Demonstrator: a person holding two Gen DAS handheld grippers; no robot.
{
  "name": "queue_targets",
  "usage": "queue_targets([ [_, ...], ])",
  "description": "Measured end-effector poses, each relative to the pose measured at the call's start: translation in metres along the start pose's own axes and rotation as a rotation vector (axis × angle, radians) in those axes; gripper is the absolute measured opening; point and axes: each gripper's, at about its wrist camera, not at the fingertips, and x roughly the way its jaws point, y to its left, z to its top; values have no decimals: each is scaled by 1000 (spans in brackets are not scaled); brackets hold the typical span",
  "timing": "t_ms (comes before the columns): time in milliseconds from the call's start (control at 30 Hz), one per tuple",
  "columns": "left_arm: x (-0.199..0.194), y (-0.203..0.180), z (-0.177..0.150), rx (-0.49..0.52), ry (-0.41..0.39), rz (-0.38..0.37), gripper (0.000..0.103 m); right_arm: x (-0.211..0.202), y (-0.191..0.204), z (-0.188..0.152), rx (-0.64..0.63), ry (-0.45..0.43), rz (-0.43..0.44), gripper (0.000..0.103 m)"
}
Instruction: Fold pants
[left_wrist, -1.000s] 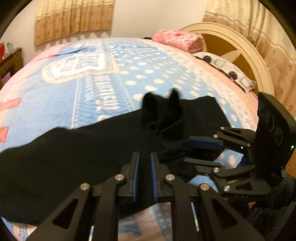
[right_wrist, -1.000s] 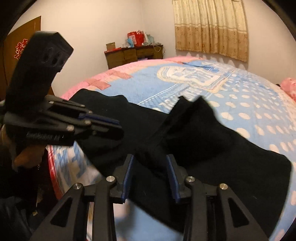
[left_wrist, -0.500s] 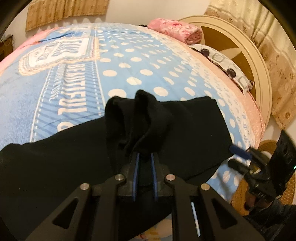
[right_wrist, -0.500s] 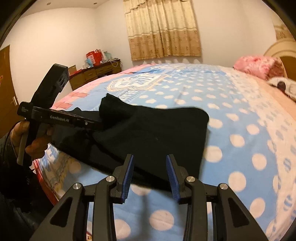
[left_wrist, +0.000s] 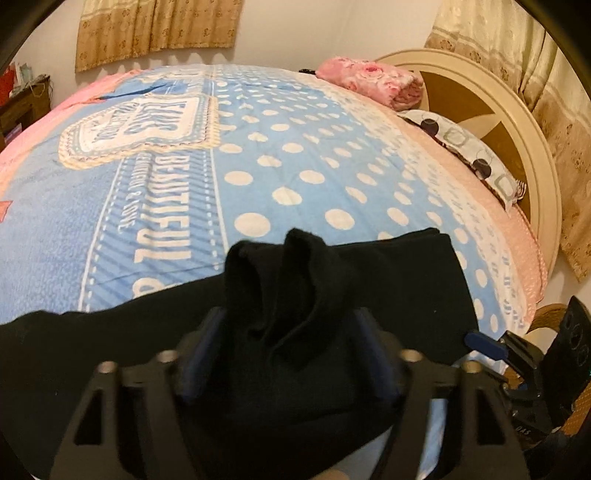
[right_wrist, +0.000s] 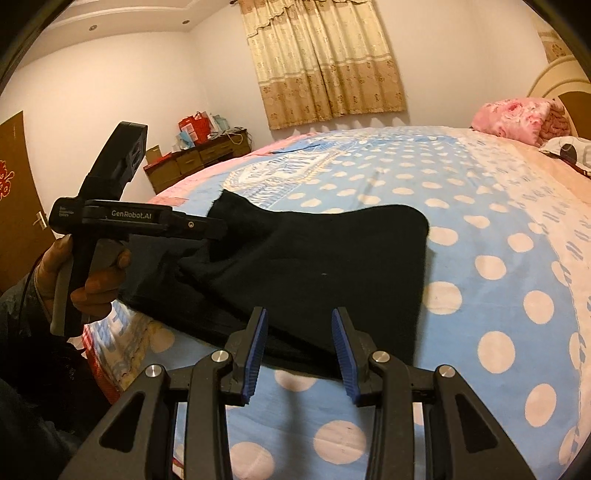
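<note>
Black pants (right_wrist: 332, 266) lie folded on the blue dotted bedspread (right_wrist: 498, 266) near its front edge. In the left wrist view a raised bunch of the pants (left_wrist: 280, 280) stands between the pads of my left gripper (left_wrist: 286, 350). Its jaws are opening and the pads stand apart from the cloth. The right wrist view shows that left gripper (right_wrist: 218, 236) from the side, over the pants' left end, held by a hand (right_wrist: 92, 273). My right gripper (right_wrist: 299, 350) is open and holds nothing, just short of the pants' near edge. It also shows as the right gripper (left_wrist: 491, 343) in the left wrist view.
A folded pink blanket (left_wrist: 373, 81) and a patterned pillow (left_wrist: 469, 147) lie by the cream headboard (left_wrist: 524, 122). A wooden dresser (right_wrist: 199, 158) with clutter stands beyond the bed, and a door (right_wrist: 14, 177) is at the far left. A wicker seat (left_wrist: 554, 314) stands beside the bed's corner.
The left jaws, shut on the pants' bunch before, have spread apart around it. The right gripper has drawn back off the cloth toward the bed's edge, and the pants now lie flatter.
</note>
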Motion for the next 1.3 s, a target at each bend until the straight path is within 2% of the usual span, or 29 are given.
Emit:
queue_targets([
  [33, 3, -2, 1, 11, 12, -5, 42, 0, -2, 0, 6, 0, -7, 38],
  [100, 9, -6, 1, 27, 26, 21, 37, 2, -6, -2, 16, 9, -16, 38],
  [133, 14, -6, 2, 26, 38, 26, 27, 3, -7, -3, 18, 14, -21, 38],
  [233, 18, 1, 4, -22, 59, -5, 12, 5, -9, -4, 29, 18, -23, 38],
  [333, 4, 1, 4, -35, 49, -11, 10, 2, -9, -3, 24, 6, -27, 38],
  [467, -27, 3, 4, -73, 29, -71, 10, -3, -11, -3, 20, -13, -41, 38],
  [567, -35, 14, -2, -128, 60, -109, 10, -5, -11, -3, 22, -23, -41, 38],
  [733, -8, 34, -21, -196, 156, -51, 10, 1, -8, -6, 17, -6, -36, 38],
  [800, -14, 33, -24, -197, 137, -56, 10, -1, -6, -4, 6, -10, -33, 38],
  [900, -30, 36, -20, -185, 78, -18, 10, -8, -5, 5, -10, -37, -45, 39],
  [967, -29, 41, -19, -190, 84, -26, 10, -7, -6, 13, -9, -46, -41, 44],
  [1033, -24, 43, -23, -185, 103, -24, 10, 0, -5, 25, -45, -48, -79, 44],
  [1100, -19, 43, -27, -179, 109, -28, 10, 8, -9, 39, -67, -49, -73, 44],
  [1200, -19, 48, -29, -203, 102, -50, 11, 24, -39, 61, 10, -22, -80, 44],
  [1300, -19, 49, -31, -208, 98, -61, 11, 44, -73, 75, 139, 53, -16, 44],
])
